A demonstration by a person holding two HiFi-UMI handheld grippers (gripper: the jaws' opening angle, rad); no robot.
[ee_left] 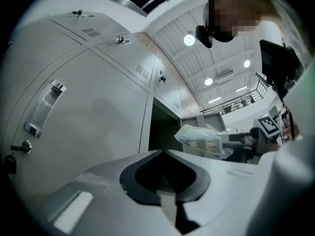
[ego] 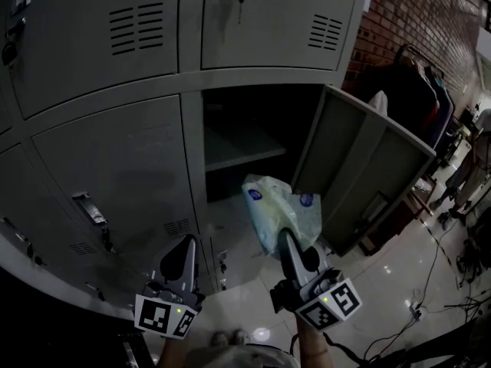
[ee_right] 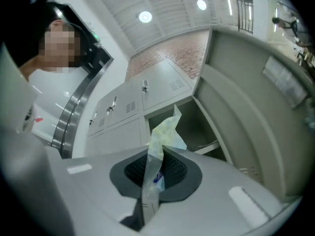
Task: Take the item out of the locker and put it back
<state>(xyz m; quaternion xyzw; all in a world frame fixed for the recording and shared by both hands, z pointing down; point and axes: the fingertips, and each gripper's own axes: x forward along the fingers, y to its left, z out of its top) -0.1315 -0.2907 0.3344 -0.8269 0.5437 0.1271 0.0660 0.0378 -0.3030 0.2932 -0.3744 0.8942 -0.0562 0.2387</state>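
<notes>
**Right gripper**: lower centre of the head view. It rises from the bottom edge on a forearm and points up the frame toward the open compartment. Its marker cube faces the camera. The jaws are drawn narrow and clamp a thin fold of the packet.

**Packet**: pale crinkled plastic with blue print. It is held in the air and stands up above the right jaw tips. It sits outside the locker, in front of the lower edge of the open compartment, left of the swung-out door.

**Left gripper**: lower left of centre in the head view, beside the right gripper but apart from it. It points up the frame at a closed locker door. Its own view shows the jaws together with nothing between them, and the packet at centre right.

**Locker**: a grey metal bank with vented doors. The open compartment is dark inside and has one shelf. Its door stands open toward the right of the frame.

**Surroundings**: glossy tiled floor at lower right, brick wall at upper right.
</notes>
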